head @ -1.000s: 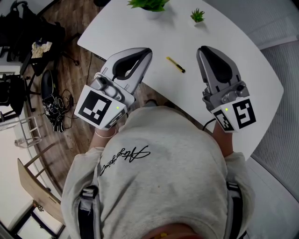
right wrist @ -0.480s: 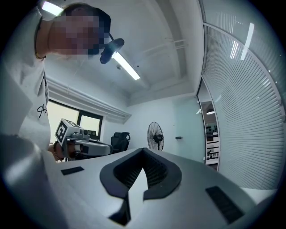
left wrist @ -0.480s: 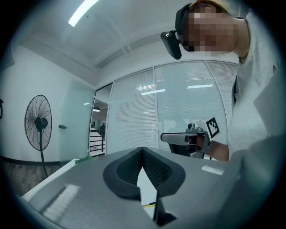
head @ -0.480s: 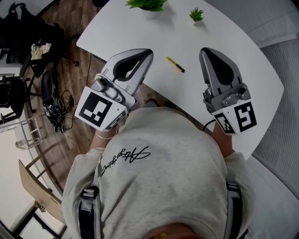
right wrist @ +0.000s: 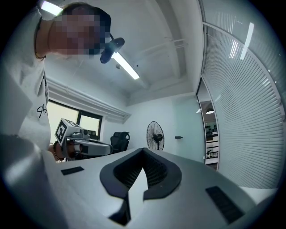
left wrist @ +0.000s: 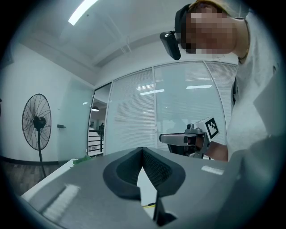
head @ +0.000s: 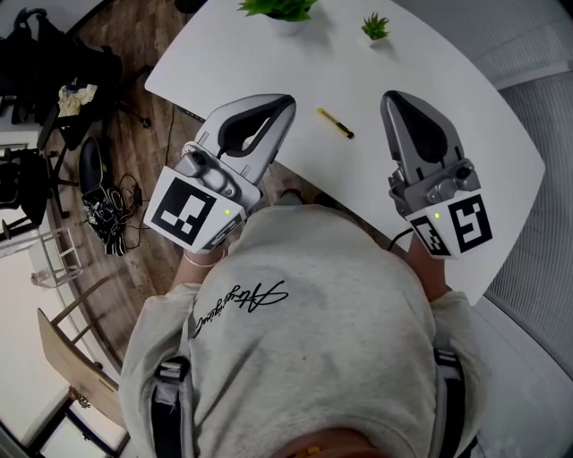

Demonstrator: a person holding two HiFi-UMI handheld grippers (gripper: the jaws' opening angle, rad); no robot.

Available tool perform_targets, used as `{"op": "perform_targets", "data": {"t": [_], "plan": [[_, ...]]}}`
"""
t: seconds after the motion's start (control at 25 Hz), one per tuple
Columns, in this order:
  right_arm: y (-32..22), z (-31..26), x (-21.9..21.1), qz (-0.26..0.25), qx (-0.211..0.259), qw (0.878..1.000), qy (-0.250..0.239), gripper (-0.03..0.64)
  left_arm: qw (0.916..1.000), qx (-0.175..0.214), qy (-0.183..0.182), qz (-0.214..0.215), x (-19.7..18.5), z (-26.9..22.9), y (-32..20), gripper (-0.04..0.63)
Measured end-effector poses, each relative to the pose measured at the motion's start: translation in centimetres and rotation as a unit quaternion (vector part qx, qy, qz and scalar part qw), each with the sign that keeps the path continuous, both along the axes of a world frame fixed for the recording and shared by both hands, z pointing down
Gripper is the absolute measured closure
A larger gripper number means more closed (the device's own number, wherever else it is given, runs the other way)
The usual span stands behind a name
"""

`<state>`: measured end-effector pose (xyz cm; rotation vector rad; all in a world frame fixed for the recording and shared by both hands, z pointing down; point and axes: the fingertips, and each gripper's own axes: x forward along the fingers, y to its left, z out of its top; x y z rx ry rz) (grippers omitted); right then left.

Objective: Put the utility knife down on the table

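Observation:
A yellow utility knife (head: pixel 337 123) lies flat on the white table (head: pixel 260 63), between and just beyond my two grippers. My left gripper (head: pixel 288 100) hovers at the table's near edge, left of the knife, shut and empty. To the knife's right my right gripper (head: pixel 392 95) is over the table, also shut with nothing in it. In the left gripper view the jaws (left wrist: pixel 143 149) meet at the tips, and a sliver of the knife (left wrist: pixel 149 205) shows below them. The right gripper view shows its jaws (right wrist: pixel 143 150) closed, held level.
Two small green plants (head: pixel 279 7) (head: pixel 376 27) stand at the table's far side. Left of the table are wooden floor, a dark chair (head: pixel 54 63) and a tangle of cables (head: pixel 106 210). A standing fan (left wrist: pixel 36 121) stands by a wall. Glass walls with blinds (left wrist: pixel 178 107) enclose the room.
The right gripper's jaws have drawn together a little. Both hands stay where they were, and the knife has not moved.

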<state>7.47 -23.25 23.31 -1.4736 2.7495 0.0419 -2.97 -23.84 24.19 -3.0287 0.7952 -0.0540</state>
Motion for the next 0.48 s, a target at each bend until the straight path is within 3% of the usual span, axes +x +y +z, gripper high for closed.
{"op": "perform_targets", "data": {"t": [0.48], "plan": [[-0.03, 0.27, 0.01, 0.002, 0.002, 1.0, 0.006, 0.614, 1.0, 0.004, 0.0, -0.001, -0.18, -0.01, -0.13, 0.597]]}}
